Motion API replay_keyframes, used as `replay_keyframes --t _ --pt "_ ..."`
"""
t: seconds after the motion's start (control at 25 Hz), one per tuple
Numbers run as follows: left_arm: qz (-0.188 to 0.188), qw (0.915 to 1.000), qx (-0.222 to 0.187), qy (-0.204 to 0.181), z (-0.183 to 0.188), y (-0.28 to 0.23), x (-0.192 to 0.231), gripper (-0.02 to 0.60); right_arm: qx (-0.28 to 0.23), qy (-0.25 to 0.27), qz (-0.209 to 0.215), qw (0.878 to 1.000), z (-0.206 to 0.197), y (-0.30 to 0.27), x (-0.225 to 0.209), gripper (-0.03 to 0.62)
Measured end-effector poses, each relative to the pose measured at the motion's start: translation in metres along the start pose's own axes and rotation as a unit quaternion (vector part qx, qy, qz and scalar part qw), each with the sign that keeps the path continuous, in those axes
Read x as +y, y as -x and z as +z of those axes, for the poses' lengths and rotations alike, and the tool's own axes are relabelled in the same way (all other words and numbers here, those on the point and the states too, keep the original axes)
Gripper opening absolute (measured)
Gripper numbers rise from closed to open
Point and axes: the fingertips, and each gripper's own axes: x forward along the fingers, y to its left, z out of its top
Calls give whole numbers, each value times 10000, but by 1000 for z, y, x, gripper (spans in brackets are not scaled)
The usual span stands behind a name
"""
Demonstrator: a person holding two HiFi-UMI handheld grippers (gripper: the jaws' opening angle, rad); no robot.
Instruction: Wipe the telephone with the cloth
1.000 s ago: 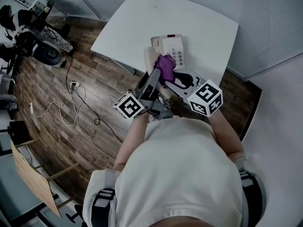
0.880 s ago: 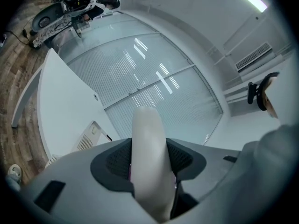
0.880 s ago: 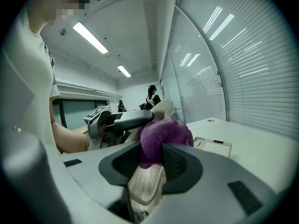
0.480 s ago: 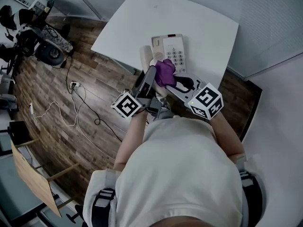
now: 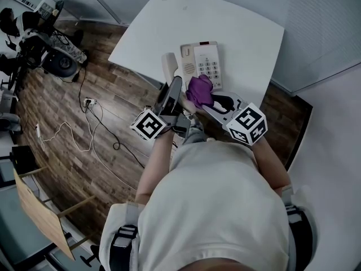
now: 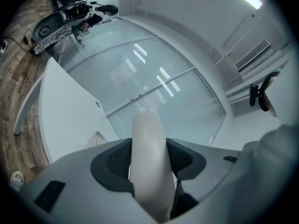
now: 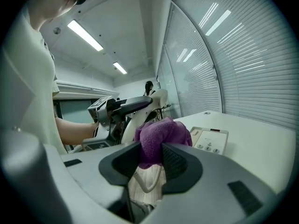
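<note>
A cream telephone base (image 5: 201, 62) with a keypad lies on the white table (image 5: 237, 27). Its handset (image 5: 168, 68) is lifted off to the left, and my left gripper (image 5: 174, 88) is shut on it; the handset (image 6: 148, 157) fills the gap between the jaws in the left gripper view. My right gripper (image 5: 206, 98) is shut on a bunched purple cloth (image 5: 198, 90), which touches the lower part of the handset. In the right gripper view the cloth (image 7: 161, 135) sits between the jaws, with the handset (image 7: 156, 99) behind it and the base (image 7: 210, 139) to the right.
The table's near edge (image 5: 141, 72) runs just left of the handset, with wooden floor and loose cables (image 5: 90, 123) below. Office chairs and gear (image 5: 39, 38) stand at far left. A glass wall with blinds (image 7: 243, 55) is behind the table.
The right gripper has slid the purple cloth a little toward me along the handset. The handset's top end shows further left, clear of the cloth.
</note>
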Motion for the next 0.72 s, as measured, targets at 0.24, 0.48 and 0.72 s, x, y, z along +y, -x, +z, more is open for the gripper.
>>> replay_keyframes --t 0.24,0.48,0.72 --pt "14 10000 -52 -73 6 -5 0 225 87 -98 -47 9999 -8 3 0 143" --pt "153 9998 -17 -89 8 -7 8 225 169 -143 -115 9997 -16 4 0 143" --pt "386 9973 129 -614 13 -18 16 225 176 -162 -452 9987 -15 9 -21 143"
